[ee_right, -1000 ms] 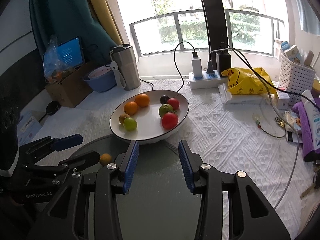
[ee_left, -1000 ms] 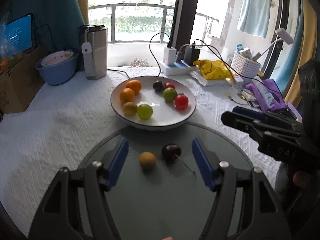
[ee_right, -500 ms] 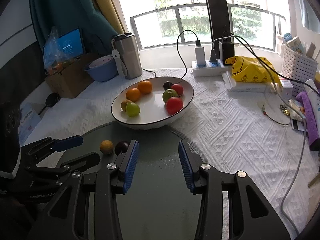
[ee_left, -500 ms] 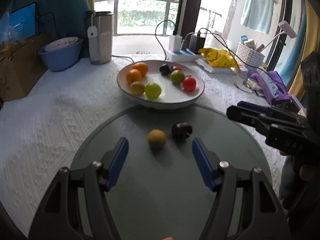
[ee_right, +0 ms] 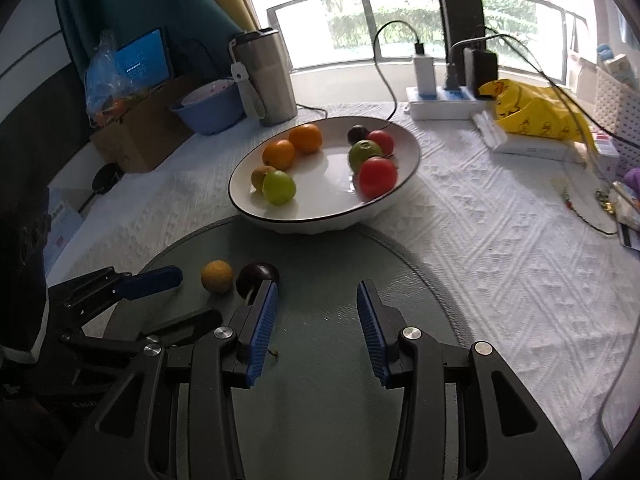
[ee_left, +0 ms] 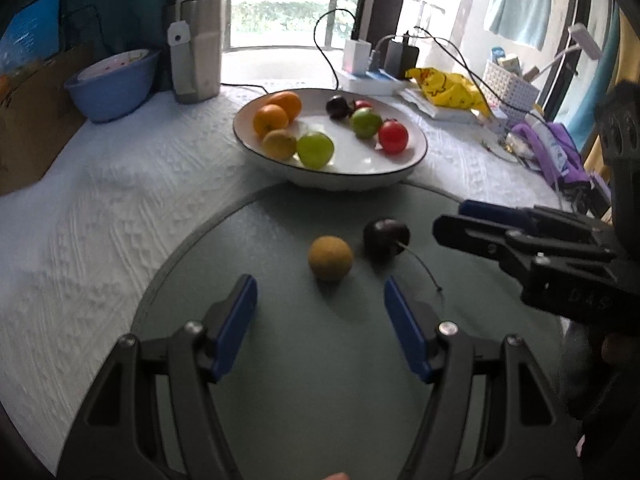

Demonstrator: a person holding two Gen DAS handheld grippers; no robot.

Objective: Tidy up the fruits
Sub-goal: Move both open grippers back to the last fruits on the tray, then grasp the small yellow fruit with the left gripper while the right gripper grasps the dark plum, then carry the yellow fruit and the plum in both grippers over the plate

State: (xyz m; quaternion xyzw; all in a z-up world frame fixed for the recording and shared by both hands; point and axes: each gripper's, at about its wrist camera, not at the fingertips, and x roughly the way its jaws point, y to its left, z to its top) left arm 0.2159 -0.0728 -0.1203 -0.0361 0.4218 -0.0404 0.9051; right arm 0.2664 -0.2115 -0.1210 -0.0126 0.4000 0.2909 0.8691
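A small yellow-brown fruit and a dark cherry with a long stem lie side by side on a round grey-green mat. Both also show in the right wrist view, the fruit and the cherry. Behind the mat stands a white bowl with oranges, green fruits, red fruits and a dark cherry. My left gripper is open and empty, just short of the yellow-brown fruit. My right gripper is open and empty, to the right of the cherry.
A steel tumbler and a blue bowl stand at the back left. A power strip with chargers, a yellow bag, a white basket and purple items crowd the back right. A white cloth covers the table.
Both grippers have drawn back and lower toward the mat, so the yellow-brown fruit and cherry appear farther ahead of the left fingers. The cherry has come into the right wrist view.
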